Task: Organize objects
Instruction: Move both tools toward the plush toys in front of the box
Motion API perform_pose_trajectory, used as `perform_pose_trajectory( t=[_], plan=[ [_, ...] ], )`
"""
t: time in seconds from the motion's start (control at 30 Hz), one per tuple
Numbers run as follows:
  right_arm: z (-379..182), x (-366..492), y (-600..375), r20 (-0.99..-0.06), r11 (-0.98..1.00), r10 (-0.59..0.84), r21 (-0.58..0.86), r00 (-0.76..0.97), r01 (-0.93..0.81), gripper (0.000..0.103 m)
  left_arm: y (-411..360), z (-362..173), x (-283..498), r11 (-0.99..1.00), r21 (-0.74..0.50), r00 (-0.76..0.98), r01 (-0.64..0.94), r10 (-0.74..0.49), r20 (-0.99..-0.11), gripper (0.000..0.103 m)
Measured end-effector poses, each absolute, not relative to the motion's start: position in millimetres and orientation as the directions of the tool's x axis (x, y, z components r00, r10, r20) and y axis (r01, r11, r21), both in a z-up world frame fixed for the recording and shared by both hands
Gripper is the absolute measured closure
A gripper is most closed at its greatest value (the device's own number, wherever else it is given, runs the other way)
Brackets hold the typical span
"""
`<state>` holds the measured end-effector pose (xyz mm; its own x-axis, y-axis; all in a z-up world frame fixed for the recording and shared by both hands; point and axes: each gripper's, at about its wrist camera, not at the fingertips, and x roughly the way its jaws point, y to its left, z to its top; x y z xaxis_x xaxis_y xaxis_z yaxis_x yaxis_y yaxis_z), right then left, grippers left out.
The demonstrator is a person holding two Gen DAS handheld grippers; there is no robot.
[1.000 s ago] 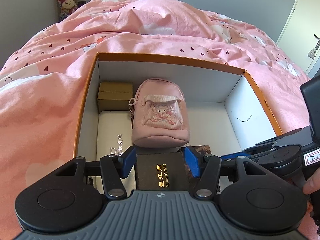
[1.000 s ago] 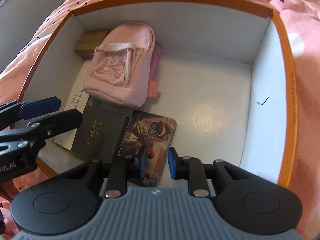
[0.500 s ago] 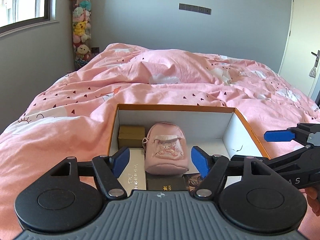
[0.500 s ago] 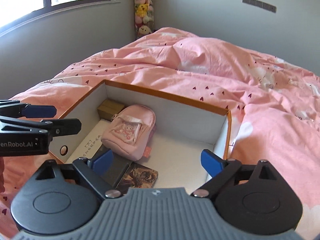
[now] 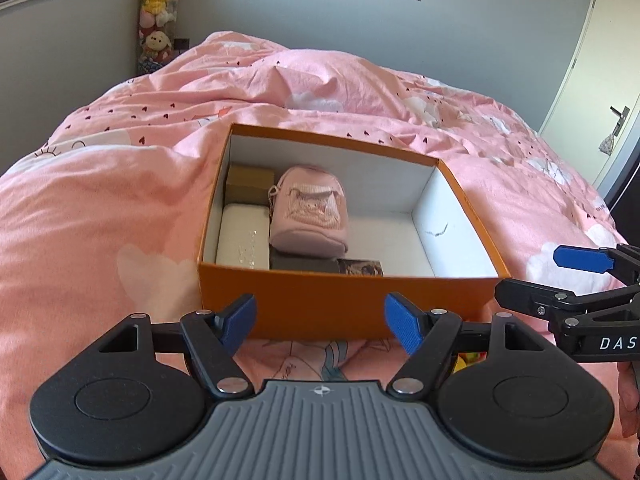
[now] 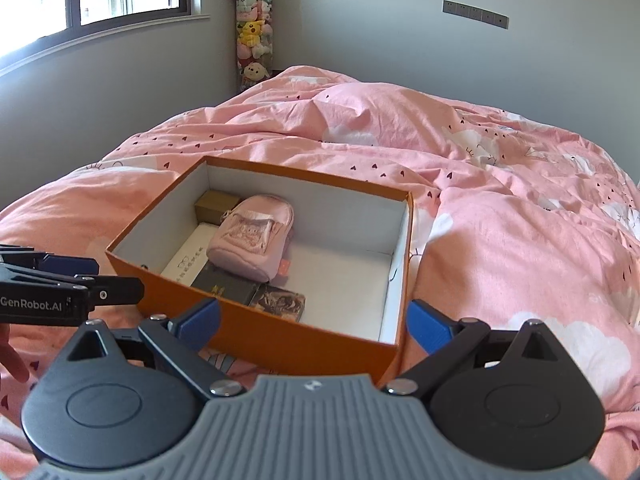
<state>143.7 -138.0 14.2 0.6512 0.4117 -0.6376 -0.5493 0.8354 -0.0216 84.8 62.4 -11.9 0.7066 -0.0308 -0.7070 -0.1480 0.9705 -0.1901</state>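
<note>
An open box [image 5: 344,312] sits on a bed [image 5: 100,208]. Inside, along its left wall, a small carton [image 5: 250,184] lies in the far corner with a long flat case [image 5: 242,240] just near of it. A small backpack [image 5: 310,214] lies right of both, resting on a flat box [image 5: 304,266] at the near wall. A picture card [image 5: 362,268] lies just right of that flat box. The box's right half holds nothing.
</note>
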Motion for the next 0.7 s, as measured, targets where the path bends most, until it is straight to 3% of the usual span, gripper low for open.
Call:
perform_pose_trajectory(
  t=[0.17, 0.27, 0.33, 0.43, 0.5, 0.7],
  plan=[
    [-1.1, 126.5, -147.6, -0.716, 0.830, 0.386, -0.006, 0.582, -0.557, 0.004, 54.7, -25.9, 80.8, 0.970, -0.222, 0.598, -0.102, -0.119, -0.793, 0.018],
    [-8.7, 120.3, -158.9, -0.759, 0.845, 0.367, 0.030, 0.538, -0.533, 0.004, 47.5, -34.8, 78.1, 0.970, -0.232, 0.536, -0.064, -0.163, -0.828, 0.025],
    [-13.1, 116.2, -167.9, -0.778, 0.854, 0.361, 0.055, 0.514, -0.517, 0.010, 42.9, -40.5, 76.3, 0.972, -0.229, 0.505, -0.047, -0.175, -0.845, 0.030],
    [-20.0, 111.0, -180.9, -0.802, 0.864, 0.357, 0.090, 0.478, -0.495, 0.013, 39.1, -46.6, 71.7, 0.969, -0.246, 0.473, -0.039, -0.199, -0.858, 0.035],
    [-25.3, 108.5, -187.5, -0.819, 0.866, 0.358, 0.111, 0.449, -0.487, 0.021, 38.6, -47.7, 69.2, 0.966, -0.256, 0.464, -0.031, -0.213, -0.860, 0.035],
    [-47.6, 107.9, -198.6, -0.856, 0.875, 0.380, 0.209, 0.351, -0.437, 0.022, 34.9, -43.6, 67.3, 0.956, -0.292, 0.459, 0.017, -0.267, -0.847, 0.041]
  ],
)
